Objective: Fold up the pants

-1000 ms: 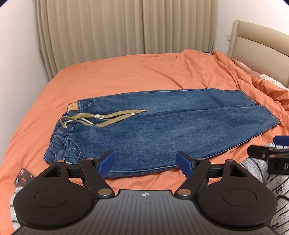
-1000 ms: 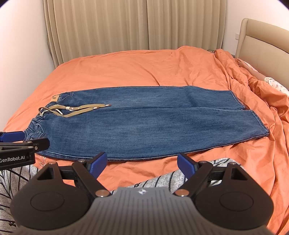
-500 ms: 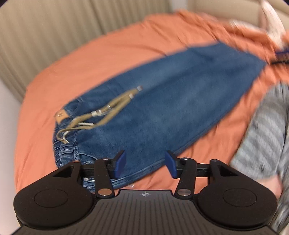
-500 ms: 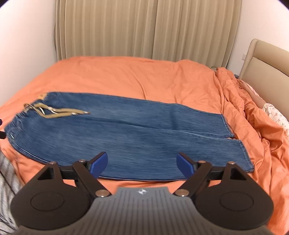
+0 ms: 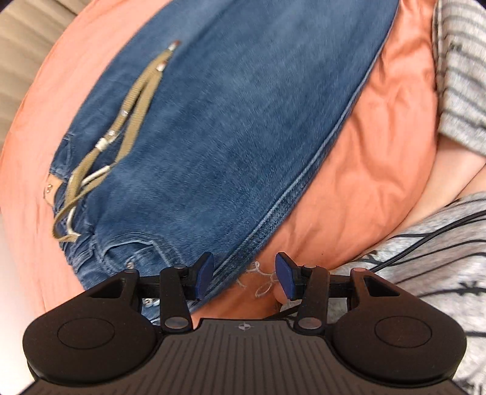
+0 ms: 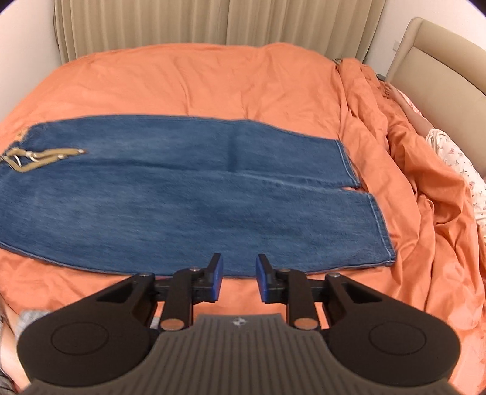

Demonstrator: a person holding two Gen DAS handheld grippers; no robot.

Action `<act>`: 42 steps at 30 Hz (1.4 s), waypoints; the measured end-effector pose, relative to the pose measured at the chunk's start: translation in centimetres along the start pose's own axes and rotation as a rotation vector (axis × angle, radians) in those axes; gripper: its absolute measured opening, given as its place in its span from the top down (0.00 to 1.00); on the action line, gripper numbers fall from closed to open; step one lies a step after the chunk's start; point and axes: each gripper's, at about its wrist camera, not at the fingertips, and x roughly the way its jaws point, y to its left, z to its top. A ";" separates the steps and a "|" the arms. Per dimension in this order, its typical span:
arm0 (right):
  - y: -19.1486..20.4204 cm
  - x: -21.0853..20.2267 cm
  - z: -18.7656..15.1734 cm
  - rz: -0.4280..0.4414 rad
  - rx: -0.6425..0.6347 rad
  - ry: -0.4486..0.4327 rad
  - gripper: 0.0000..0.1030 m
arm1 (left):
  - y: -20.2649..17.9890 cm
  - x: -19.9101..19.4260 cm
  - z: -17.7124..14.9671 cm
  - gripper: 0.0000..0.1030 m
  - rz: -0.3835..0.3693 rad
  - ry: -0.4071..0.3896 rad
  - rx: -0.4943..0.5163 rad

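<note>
The jeans (image 6: 188, 194) lie flat on the orange bed cover (image 6: 212, 82), spread lengthwise with the waist toward the left of the right wrist view and the two leg hems (image 6: 364, 194) toward the right, near the rumpled ridge of cover by the headboard (image 6: 437, 60). The legs lie side by side, touching along most of their length and parting a little at the hems. An olive drawstring (image 5: 127, 127) with metal tips rests loose on the denim by the waistband, next to a tan patch (image 5: 50, 187).

The left claw (image 5: 244, 278) points steeply down at the near waist corner; its jaws stand partly apart after narrowing moments ago, and nothing sits between them. Its left finger (image 5: 203, 275) overlaps the side seam of the jeans in the picture; whether it touches the cloth cannot be told. The right claw (image 6: 240, 281) hangs over the bare cover just short of the near long edge of the jeans, toward the hem end; its jaws have just been closing and now stand a narrow gap apart, empty.

A grey striped garment (image 5: 425, 252) on the person shows at the right of the left wrist view. Beige curtains (image 6: 212, 24) hang behind the bed.
</note>
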 end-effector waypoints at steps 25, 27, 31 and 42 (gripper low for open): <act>-5.0 9.9 -7.0 -0.301 -0.768 0.044 0.81 | 1.4 -6.6 -0.1 0.95 0.299 -0.343 -0.379; -4.9 11.0 -7.4 -0.314 -0.813 0.042 0.81 | 1.7 -7.3 -0.1 0.95 0.306 -0.352 -0.408; -4.5 12.8 -8.0 -0.339 -0.911 0.018 0.80 | 2.2 -7.5 0.6 0.95 0.314 -0.355 -0.446; -4.8 12.5 -5.0 -0.416 -0.846 -0.107 1.00 | 4.4 -8.0 1.3 0.96 0.359 -0.405 -0.551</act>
